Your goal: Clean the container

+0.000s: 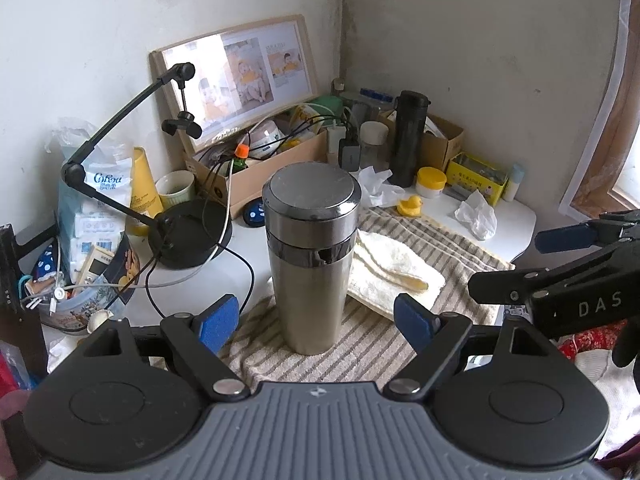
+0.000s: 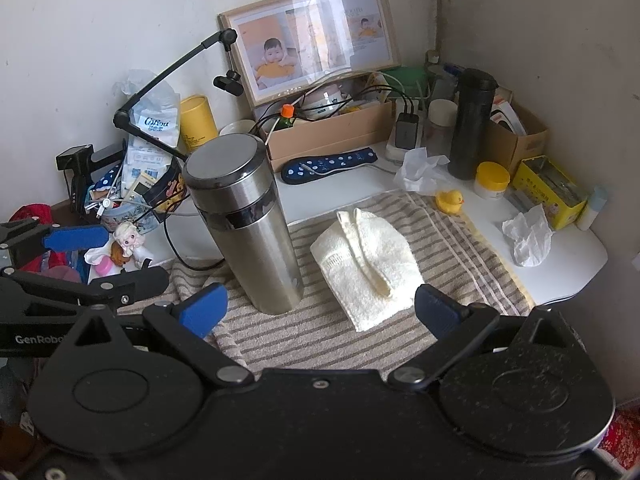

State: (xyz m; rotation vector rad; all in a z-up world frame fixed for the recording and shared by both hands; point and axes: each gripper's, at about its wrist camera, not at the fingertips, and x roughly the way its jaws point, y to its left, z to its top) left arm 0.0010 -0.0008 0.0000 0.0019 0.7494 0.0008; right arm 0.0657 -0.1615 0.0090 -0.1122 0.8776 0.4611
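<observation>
I'm holding my left tool (image 1: 316, 320) with its blue pads spread wide apart and gripping nothing, and the steel flask (image 1: 310, 256) is standing upright just ahead of it, centred between the pads but not touching either. The risk I'm watching here: the flask is tall and narrow and sitting on a soft striped towel (image 1: 372, 344), so if one pad is arriving before the other, it's likely tipping toward the lamp cables (image 1: 224, 248) off to the tool's left. Moving across, the folded cream cloth (image 2: 368, 268) is lying flat just ahead of my right tool (image 2: 320, 312), which is also gaping open and empty. From that tool the flask is standing ahead and to the left, just beside the cloth. I'm guessing a loose pinch is going to drag only the cloth's top fold.
</observation>
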